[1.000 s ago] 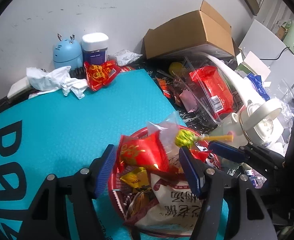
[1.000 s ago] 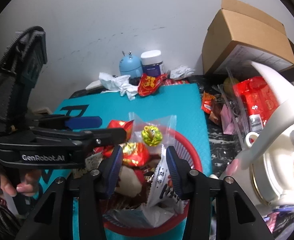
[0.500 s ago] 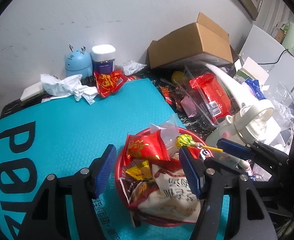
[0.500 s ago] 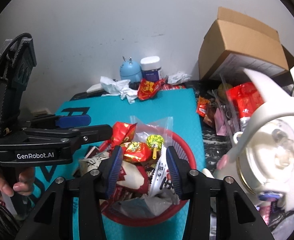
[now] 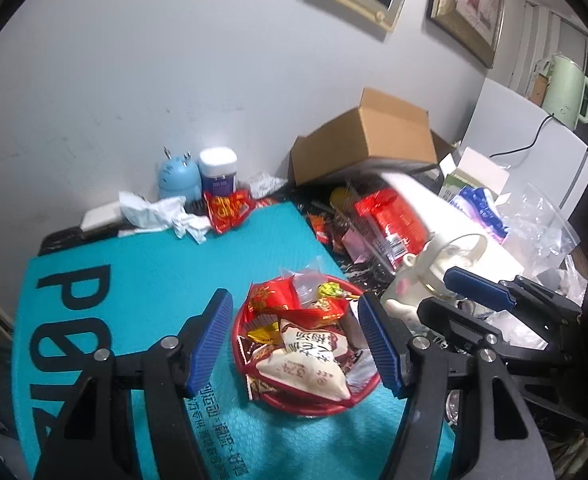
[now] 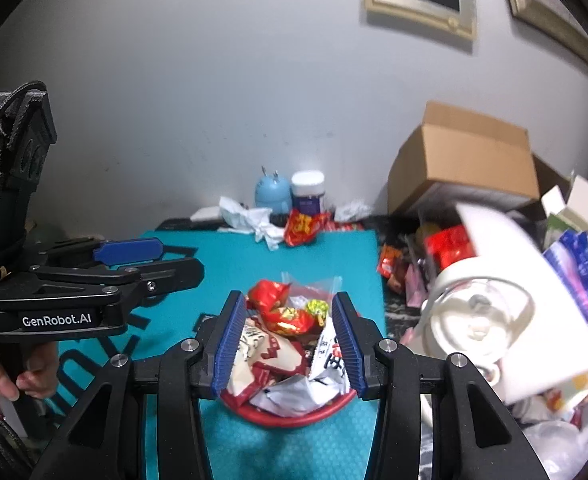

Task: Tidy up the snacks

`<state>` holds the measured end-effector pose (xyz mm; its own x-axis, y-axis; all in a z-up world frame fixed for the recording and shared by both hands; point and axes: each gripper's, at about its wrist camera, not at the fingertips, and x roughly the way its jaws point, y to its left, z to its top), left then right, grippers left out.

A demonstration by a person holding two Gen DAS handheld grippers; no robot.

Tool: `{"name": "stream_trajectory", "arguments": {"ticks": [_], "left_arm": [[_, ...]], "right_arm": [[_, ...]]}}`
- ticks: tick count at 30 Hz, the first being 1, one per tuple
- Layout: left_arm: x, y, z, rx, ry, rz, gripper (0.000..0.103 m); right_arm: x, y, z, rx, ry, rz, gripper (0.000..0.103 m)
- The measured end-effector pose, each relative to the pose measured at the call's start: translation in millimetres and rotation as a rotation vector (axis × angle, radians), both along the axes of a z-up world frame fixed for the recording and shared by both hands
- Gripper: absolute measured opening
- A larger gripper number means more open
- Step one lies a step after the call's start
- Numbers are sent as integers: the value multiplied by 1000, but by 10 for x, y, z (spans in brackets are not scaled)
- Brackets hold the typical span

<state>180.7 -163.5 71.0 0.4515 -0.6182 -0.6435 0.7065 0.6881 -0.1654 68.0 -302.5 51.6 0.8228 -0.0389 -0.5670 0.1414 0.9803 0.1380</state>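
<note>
A hand point(image 6: 34, 372) is gripping the handle of the left gripper point(image 5: 294, 340), which is hovering above the teal mat point(image 5: 134, 280) with its jaws spread and nothing between them. Below it, the red basket point(image 5: 294, 408) is sitting near the mat's right edge, heaped with snack packets point(image 5: 306, 356). The right gripper point(image 6: 286, 344) is hanging over the same basket, jaws parted and seemingly empty. Farther right, a white lamp point(image 6: 494, 320) is showing, blurred, beside a cardboard box point(image 6: 466, 160).
</note>
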Motion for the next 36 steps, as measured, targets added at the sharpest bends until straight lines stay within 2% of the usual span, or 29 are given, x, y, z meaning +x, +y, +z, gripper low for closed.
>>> {"name": "stream_trajectory", "arguments": {"ticks": [8, 10, 14, 16, 19, 20, 21, 22, 26, 36], "left_arm": [[-427, 225, 286, -35, -87, 9, 64], [-539, 279, 336, -43, -109, 13, 64], [-776, 373, 412, -38, -147, 34, 64], [-920, 412, 438, -36, -171, 43, 64], [-1071, 460, 436, -38, -177, 47, 66], [-1114, 473, 430, -39, -176, 47, 69], [-1163, 492, 420, -41, -176, 52, 76], [-1214, 519, 413, -42, -181, 57, 79], [-1372, 594, 377, -50, -201, 85, 79], [-1593, 676, 85, -51, -156, 116, 79]], "right_arm": [[-414, 171, 304, -50, -94, -5, 48], [-539, 217, 361, -60, -114, -6, 52], [-774, 280, 441, -77, -155, -10, 55], [-899, 321, 469, -87, -173, -13, 61], [-1081, 385, 490, -104, -191, -20, 63], [-1121, 401, 493, -109, -194, -21, 64], [-1174, 422, 487, -114, -197, -20, 66], [-1210, 438, 482, -119, -196, -19, 66], [-1347, 495, 419, -133, -183, -23, 66], [-1556, 531, 111, -95, -130, -54, 69]]}}
